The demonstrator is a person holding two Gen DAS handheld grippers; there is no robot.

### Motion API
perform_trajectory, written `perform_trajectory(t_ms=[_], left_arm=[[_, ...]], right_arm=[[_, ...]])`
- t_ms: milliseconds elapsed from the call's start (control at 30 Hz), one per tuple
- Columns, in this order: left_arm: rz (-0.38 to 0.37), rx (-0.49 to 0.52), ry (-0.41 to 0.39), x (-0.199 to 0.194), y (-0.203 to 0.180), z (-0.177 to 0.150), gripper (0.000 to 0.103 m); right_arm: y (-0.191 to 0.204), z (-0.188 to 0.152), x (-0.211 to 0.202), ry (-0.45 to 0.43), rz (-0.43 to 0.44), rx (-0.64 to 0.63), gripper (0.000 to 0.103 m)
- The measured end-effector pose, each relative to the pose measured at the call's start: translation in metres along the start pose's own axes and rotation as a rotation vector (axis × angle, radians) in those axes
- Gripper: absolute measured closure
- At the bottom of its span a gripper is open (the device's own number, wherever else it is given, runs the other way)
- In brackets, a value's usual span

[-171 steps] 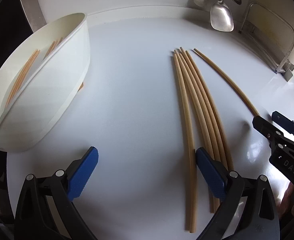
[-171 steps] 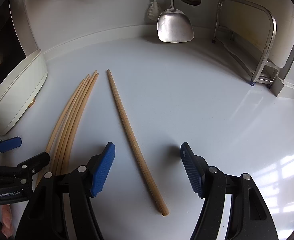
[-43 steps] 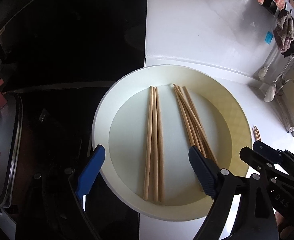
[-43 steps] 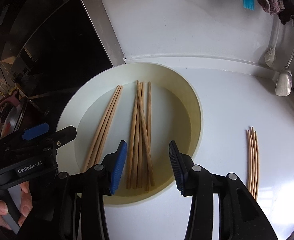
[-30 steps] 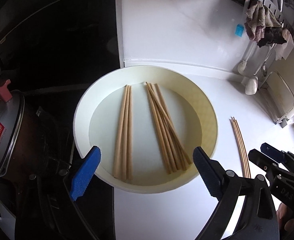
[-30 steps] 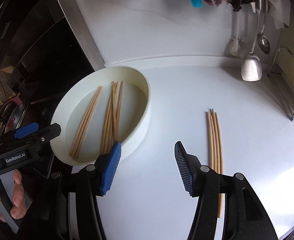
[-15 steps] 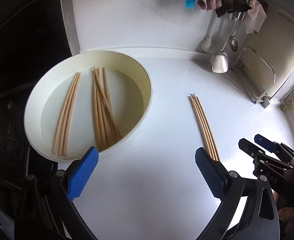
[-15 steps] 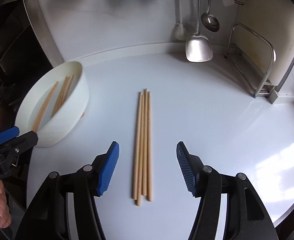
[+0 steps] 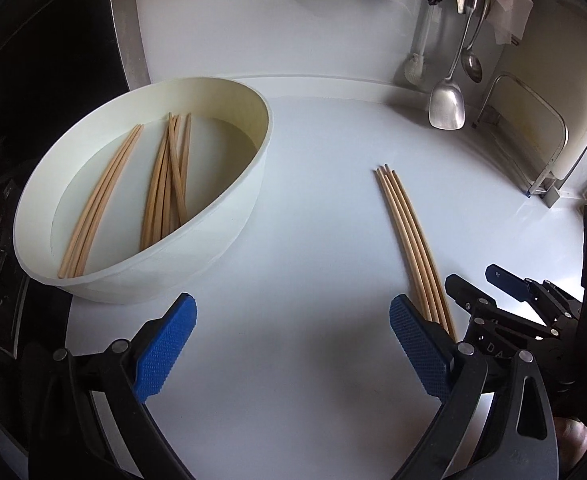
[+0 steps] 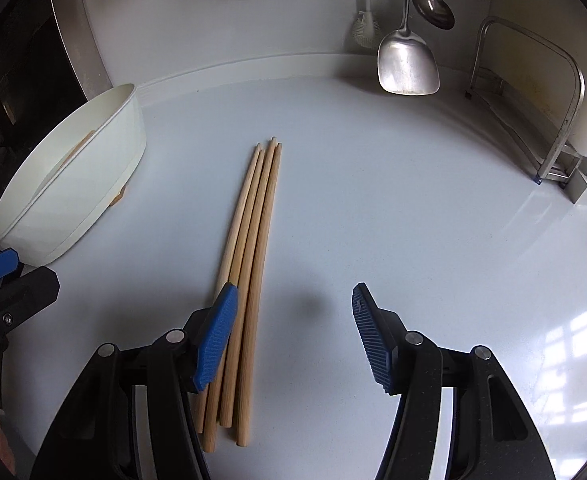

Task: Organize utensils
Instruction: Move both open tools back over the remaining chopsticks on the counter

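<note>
open right tongs [image 10: 293, 322] beside chopsticks [image 10: 249, 264]

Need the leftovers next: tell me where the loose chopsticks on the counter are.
The loose chopsticks lie bundled on the white counter, right of the white bowl, just beside the right gripper.

my white counter [image 10: 413, 208] | on it: round white basin [image 9: 229, 216]; 4 chopsticks [image 10: 253, 232] lying right of basin, apart

The only lettering legible is white "DA" on the black body of the right gripper [image 9: 489, 292], seen from the left wrist camera; the rest of that word is hidden.
</note>
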State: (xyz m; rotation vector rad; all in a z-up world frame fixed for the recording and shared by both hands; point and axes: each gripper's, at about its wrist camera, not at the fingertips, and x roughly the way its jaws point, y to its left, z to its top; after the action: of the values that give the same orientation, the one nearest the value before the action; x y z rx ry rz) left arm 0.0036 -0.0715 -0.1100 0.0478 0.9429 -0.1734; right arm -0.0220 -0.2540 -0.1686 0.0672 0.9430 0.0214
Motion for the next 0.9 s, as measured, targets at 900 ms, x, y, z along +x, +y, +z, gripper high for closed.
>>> perform_trajectory(t_ms=[900], left_arm=[[0.009, -0.024, 0.02, 0.023, -0.012, -0.002, 0.007]], right_arm=[[0.002, 0.0, 0.017, 0.024, -0.038, -0.072, 0.046]])
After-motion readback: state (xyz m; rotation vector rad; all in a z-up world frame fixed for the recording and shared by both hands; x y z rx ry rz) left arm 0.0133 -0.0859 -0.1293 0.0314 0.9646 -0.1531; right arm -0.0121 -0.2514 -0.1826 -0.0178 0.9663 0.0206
